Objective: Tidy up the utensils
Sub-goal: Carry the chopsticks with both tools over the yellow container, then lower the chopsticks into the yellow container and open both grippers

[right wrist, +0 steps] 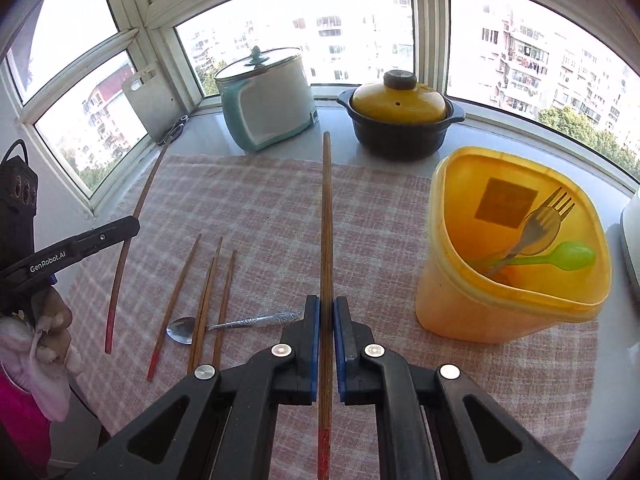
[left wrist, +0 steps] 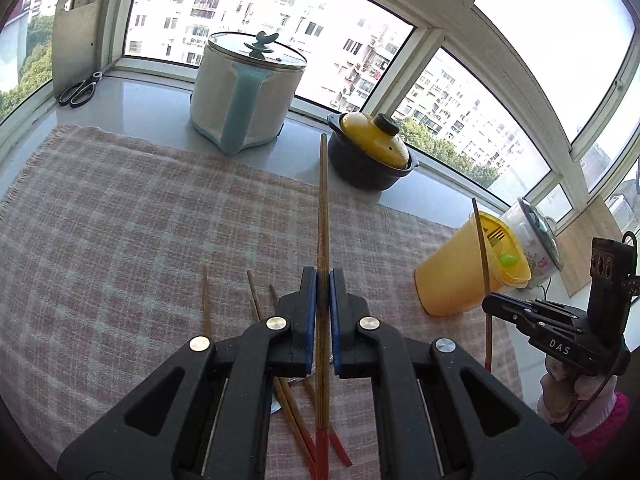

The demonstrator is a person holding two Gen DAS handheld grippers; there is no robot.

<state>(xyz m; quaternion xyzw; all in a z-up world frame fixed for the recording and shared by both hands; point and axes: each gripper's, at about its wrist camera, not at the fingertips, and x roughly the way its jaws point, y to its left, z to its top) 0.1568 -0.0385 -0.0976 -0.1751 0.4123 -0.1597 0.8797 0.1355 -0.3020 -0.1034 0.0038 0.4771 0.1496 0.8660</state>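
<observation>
The left gripper (left wrist: 323, 280) is clamped tight on a wooden chopstick (left wrist: 322, 216) with a red end, which runs straight out between its blue pads. The right gripper (right wrist: 327, 308) is likewise closed on a second red-ended chopstick (right wrist: 327, 216), lifted clear of the checked cloth (right wrist: 380, 208) that covers the table.

The landmark is the yellow plastic holder (right wrist: 480, 304) standing on the cloth: it already contains a metal fork (right wrist: 536, 228) and a green plastic spoon (right wrist: 568, 257). To its left, beyond the right gripper's chopstick, three loose chopsticks (right wrist: 176, 300) lie side by side on the cloth, with a metal spoon (right wrist: 182, 330) lying across them. Behind the holder, on the windowsill, sit a dark casserole with a yellow lid (right wrist: 400, 120) and, further left, a white and blue electric pot (right wrist: 268, 108).
</observation>
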